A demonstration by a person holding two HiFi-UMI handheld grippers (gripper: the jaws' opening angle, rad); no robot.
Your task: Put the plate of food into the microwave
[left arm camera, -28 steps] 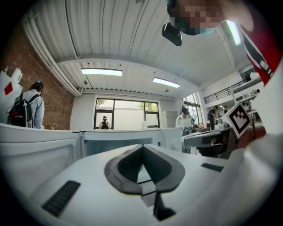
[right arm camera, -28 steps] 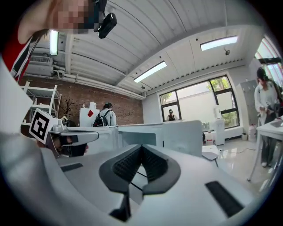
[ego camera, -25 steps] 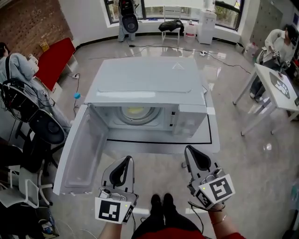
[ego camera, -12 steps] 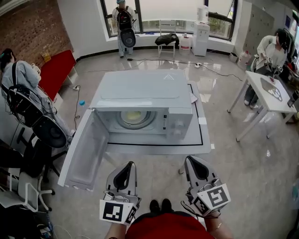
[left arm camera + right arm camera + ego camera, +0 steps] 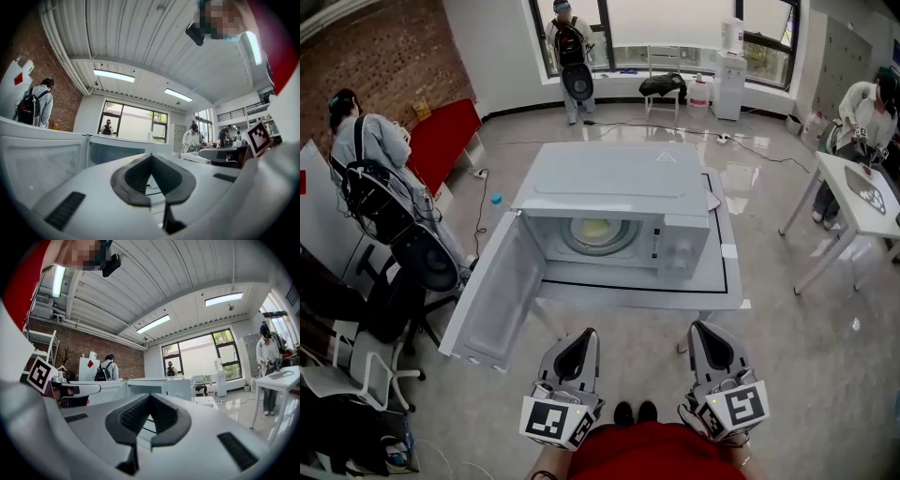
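Observation:
The white microwave (image 5: 609, 187) stands on a low white table (image 5: 637, 292), its door (image 5: 497, 291) swung wide open to the left. Inside, a plate of yellowish food (image 5: 595, 232) rests on the turntable. My left gripper (image 5: 584, 336) and right gripper (image 5: 705, 330) hang side by side in front of the table, short of its near edge, both shut and empty. The left gripper view looks over its closed jaws (image 5: 151, 157) at the open door (image 5: 37, 154). In the right gripper view the closed jaws (image 5: 150, 397) point level toward the microwave (image 5: 159, 385).
A seated person with a backpack (image 5: 366, 150) and black chairs (image 5: 422, 258) are at the left. Another person (image 5: 572, 47) stands by the far window. A white desk (image 5: 858, 187) with a seated person is at the right. Cables lie on the glossy floor.
Both grippers have drawn back from the table toward the bottom of the head view, and the microwave now sits farther from them. Their jaws stayed shut.

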